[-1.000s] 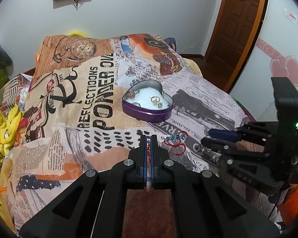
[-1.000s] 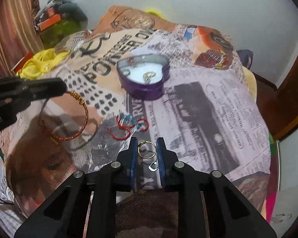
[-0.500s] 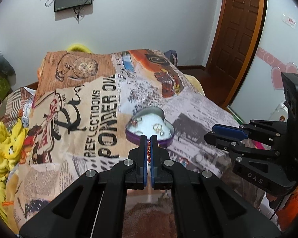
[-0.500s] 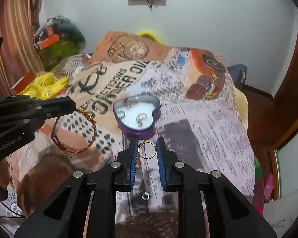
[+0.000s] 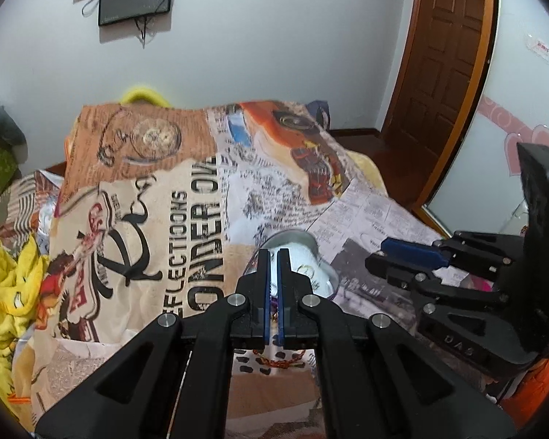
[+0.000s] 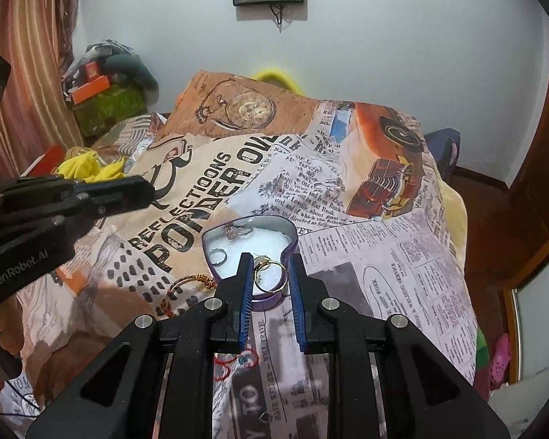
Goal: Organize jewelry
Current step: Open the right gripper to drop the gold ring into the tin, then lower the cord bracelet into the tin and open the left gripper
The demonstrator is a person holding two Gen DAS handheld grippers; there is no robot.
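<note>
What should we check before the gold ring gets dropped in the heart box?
1. Gold ring pinched between the right gripper fingers: ok.
2. Ring above the open heart tin: ok.
3. Bare white spot in the tin, away from the silver ring: ok.
4. Left gripper off to the side of the drop: ok.
5. Left gripper holding anything: cannot tell, jaws nearly together.
6. Bracelet put away: not ok, it lies on the blanket beside the tin.
</note>
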